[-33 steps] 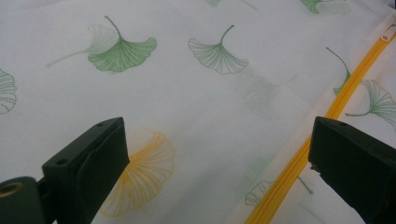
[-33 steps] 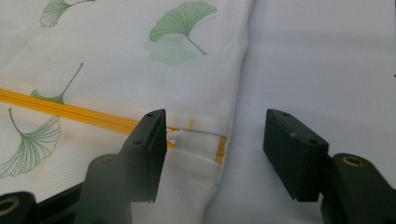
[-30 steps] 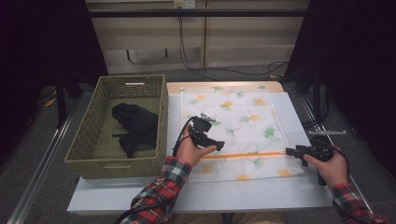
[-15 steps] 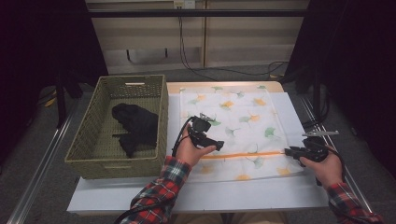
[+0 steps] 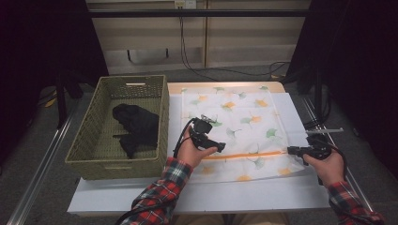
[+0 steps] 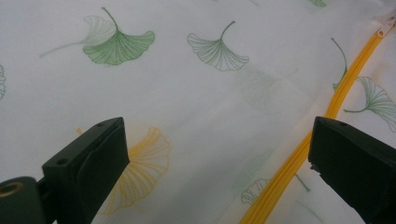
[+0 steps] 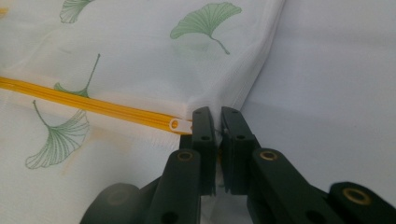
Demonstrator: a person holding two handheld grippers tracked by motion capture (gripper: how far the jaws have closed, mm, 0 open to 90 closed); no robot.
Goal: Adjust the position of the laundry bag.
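- Right gripper (image 7: 217,122): jaws now pinching the zipper pull (image 7: 180,124) at lower right of the laundry bag (image 5: 234,117), having edged inward; unzipping is starting.
- Left gripper (image 6: 215,154): jaws spread, still hovering over the bag.

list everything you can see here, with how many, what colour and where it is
Mesh bag: one, white with green and yellow leaf print, flat on the table, right of the basket.
Zipper: one, yellow, across the bag's near part.
Basket: one, olive wicker, table's left side.
Garment: one, black, inside the basket.
Table: one, white top.
Left gripper: one, black, jaws open over the bag.
Right gripper: one, black, jaws closed at the zipper's right end.
Sleeves: two, red plaid.
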